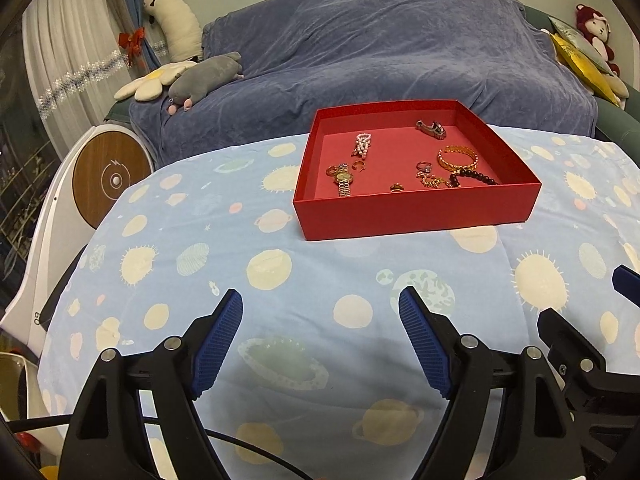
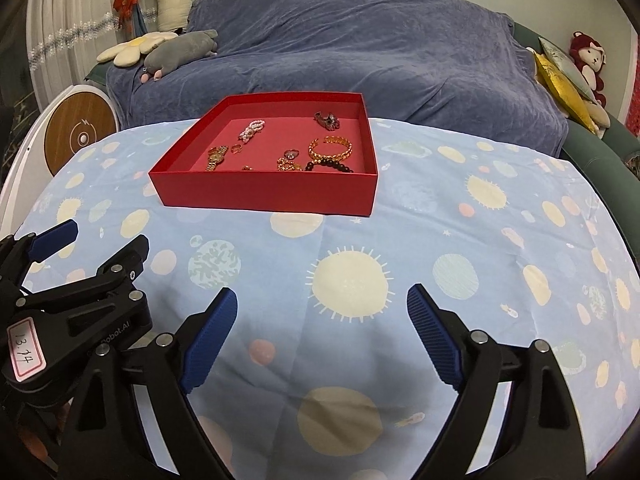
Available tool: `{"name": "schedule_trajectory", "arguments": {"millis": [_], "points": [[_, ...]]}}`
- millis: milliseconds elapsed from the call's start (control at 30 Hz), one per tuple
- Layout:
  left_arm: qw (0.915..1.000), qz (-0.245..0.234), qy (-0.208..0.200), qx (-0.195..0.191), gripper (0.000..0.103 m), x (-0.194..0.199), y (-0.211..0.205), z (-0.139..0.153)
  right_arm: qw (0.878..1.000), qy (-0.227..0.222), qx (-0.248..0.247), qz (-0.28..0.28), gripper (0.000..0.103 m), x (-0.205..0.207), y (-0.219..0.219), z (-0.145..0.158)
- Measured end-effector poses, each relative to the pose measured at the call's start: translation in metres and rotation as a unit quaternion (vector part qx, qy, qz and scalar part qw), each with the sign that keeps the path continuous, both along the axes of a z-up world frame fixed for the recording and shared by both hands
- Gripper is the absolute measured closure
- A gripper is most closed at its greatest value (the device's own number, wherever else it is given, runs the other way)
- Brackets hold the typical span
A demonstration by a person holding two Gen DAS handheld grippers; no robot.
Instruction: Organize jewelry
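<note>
Gaping wide, both hand-held grippers hold nothing

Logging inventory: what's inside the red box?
Red box holds a gold watch, pearl piece, gold bangle, dark bead bracelet, rings, a chain and a dark metal piece. Near wall hides the front floor strip.

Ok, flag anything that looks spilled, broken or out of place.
Nothing stands out. All the jewelry lies loose inside the red box, including the gold watch, gold bangle and black bead bracelet. None has spilled onto the tablecloth. Both the left gripper and right gripper are open and empty.
</note>
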State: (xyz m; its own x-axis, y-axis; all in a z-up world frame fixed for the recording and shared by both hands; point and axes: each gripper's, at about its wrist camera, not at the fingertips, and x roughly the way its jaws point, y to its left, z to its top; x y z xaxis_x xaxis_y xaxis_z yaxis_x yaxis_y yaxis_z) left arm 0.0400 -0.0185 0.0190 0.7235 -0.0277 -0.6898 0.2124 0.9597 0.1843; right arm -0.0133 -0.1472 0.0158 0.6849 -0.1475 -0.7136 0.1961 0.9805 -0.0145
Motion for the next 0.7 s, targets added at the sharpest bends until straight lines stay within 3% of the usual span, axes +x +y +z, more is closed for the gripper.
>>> {"name": "schedule_trajectory", "arguments": {"millis": [233,700], "points": [[0.9999,0.010,-0.002,0.009,0.018,0.002,0.001,-0.006,1.000,0.002,-0.017,0.003,0.018,0.002,0.004,-0.005],[0.9994,0.025,0.023,0.005,0.018,0.007,0.005,-0.017,1.000,0.006,-0.024,0.002,0.016,0.005,0.007,-0.012]]}}
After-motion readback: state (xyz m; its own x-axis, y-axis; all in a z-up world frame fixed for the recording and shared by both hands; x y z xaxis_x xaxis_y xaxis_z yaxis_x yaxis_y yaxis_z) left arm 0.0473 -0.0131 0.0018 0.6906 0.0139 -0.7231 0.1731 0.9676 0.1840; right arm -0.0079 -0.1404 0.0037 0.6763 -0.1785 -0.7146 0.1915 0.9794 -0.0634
